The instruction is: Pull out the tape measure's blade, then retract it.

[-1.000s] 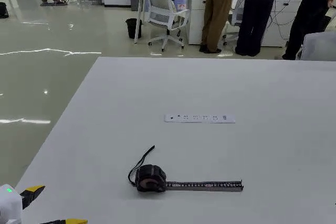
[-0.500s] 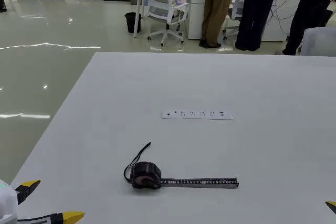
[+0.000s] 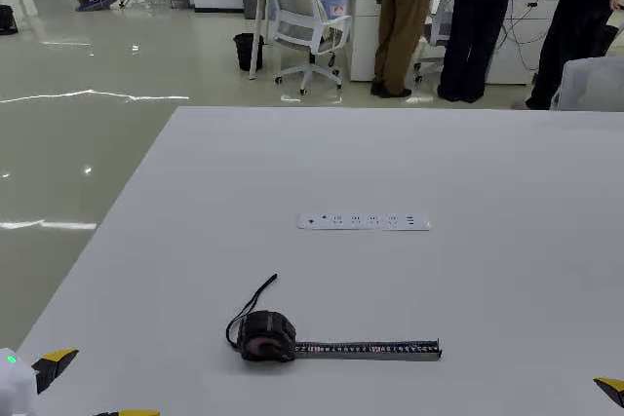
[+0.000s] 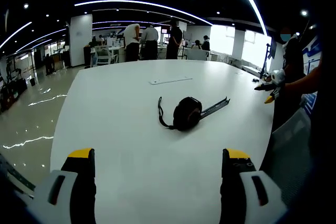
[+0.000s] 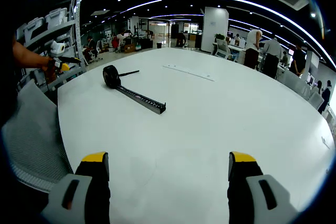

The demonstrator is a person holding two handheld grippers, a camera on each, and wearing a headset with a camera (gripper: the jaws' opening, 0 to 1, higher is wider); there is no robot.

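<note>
Tape measure: a black case sits on the white desk, toward its near edge and left of the middle, well apart from both grippers.
Blade: the blade is drawn out and lies flat on the desk, running from the case toward the right, roughly along the near edge.
Strap: a thin black wrist strap loops off the case toward the far side.
Left hand-held gripper: the left hand-held gripper is released, its yellow-tipped jaws wide apart with bare desk between them, pointing at the case from by the near left corner.
Right hand-held gripper: the right hand-held gripper is released too, jaws spread with nothing in them, facing the blade's tip from the near right.
Power strip: a white power strip lies nearer the desk's middle, beyond the tape measure.
Room: people stand at a far workstation beside a white office chair.
</note>
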